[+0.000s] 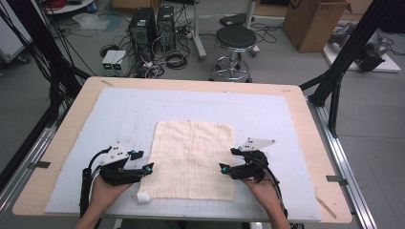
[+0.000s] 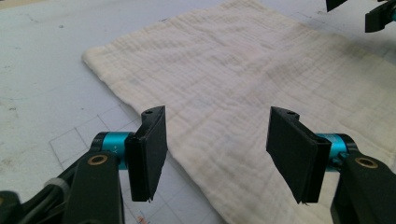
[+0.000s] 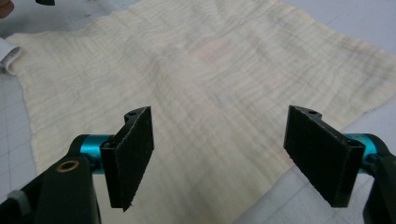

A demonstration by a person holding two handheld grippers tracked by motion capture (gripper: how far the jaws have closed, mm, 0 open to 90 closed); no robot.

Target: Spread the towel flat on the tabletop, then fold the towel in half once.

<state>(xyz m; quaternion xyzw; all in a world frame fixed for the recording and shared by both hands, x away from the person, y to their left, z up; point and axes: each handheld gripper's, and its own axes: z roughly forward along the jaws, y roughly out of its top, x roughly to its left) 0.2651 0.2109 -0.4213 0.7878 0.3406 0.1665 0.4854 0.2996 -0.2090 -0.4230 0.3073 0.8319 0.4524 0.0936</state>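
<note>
**Two open claws flank a flat cloth at the near edge of the desk**

A square, cream-coloured woven cloth (image 1: 193,160) lies spread flat in the lower middle of the high view, on a pale grey gridded mat (image 1: 124,107) that covers most of the light wooden desk (image 1: 310,124). The cloth's lower edge runs close to the mat's near border, and its lower left corner is turned over into a small white fold (image 1: 143,197). Above the cloth, toward the top of the frame, the mat lies bare up to its far border; wide bare strips also run along the cloth's left and right sides.

The left claw (image 1: 145,162) sits at the lower left of the high view, held in a hand (image 1: 107,188), its tips just beside the cloth's left edge. In the left gripper view, the black jaws stand wide apart with nothing between them, and the cloth (image 2: 243,70) stretches away from them toward the upper right, its long edge running diagonally across the gridded mat (image 2: 42,84).

The right claw (image 1: 228,160) sits at the lower right of the high view, its tips at the cloth's right edge. In the right gripper view, its jaws are likewise spread wide and hold nothing; the cloth (image 3: 201,70) lies beneath and beyond them, with its edge slanting from the right side of the frame down to the bottom.
</note>
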